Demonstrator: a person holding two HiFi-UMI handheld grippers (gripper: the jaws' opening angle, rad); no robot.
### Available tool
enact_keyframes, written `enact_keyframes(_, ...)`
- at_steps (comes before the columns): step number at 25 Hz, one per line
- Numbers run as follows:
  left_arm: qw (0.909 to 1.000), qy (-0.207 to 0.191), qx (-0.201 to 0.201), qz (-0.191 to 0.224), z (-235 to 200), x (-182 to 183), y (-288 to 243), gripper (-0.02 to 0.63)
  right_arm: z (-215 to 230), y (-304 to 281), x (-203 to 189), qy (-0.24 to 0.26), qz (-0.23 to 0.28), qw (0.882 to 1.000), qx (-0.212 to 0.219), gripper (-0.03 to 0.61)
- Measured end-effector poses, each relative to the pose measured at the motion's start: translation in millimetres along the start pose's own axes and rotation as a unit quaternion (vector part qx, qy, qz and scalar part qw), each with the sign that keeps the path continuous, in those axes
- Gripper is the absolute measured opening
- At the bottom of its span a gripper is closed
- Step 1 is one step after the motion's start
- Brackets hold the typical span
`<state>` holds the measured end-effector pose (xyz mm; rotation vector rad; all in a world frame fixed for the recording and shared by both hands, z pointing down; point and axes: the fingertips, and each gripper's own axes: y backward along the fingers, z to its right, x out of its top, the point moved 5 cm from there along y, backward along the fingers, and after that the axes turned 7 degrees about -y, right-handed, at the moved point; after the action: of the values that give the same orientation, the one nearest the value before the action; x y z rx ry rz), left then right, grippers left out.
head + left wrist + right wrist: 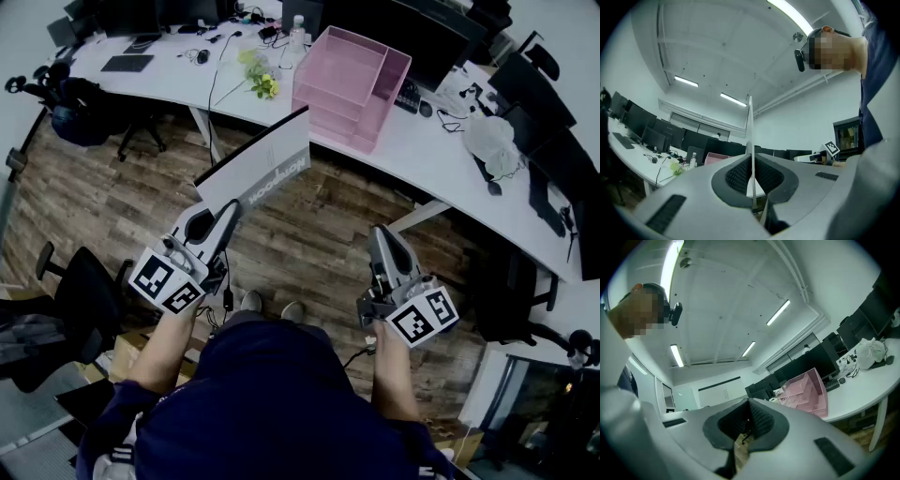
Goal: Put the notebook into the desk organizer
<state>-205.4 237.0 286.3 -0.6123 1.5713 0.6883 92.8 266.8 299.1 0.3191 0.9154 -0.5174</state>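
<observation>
The person is holding two grippers level over the wooden floor (309, 216), each carrying one cube with square markers at its rear. The left gripper (228, 214) is clamping its jaws on the one white, dark-edged notebook (265, 169), which is standing out ahead of it in the air, short of the long white curved worktop (412, 141) and apart from it. In the left gripper view the left gripper (751, 180) is showing this notebook (750, 136) edge-on, as one thin upright line running up from between the ribbed pads, so its covers are not showing there and its gripped end is lying hidden. The right gripper (380, 234) is holding nothing; in its own view the right gripper (749, 420) is keeping its jaws together. One pink plastic desk organizer (328, 112) is sitting on the worktop, beyond the notebook, with stepped tiers whose number is hard to count. Near it, one clear bottle (297, 33) and one bunch of yellow flowers (262, 84) are sitting, and one white plastic bag (492, 141) is lying well to the right. The worktop's ends are running out of the picture.
</observation>
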Motion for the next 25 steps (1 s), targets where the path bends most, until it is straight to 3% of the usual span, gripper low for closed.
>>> enact_keyframes(25,1.0,-0.005,0.002,-0.004,31,-9,-21,0.034,26,27,6,-0.015,0.006,1.0,-0.001,0.005)
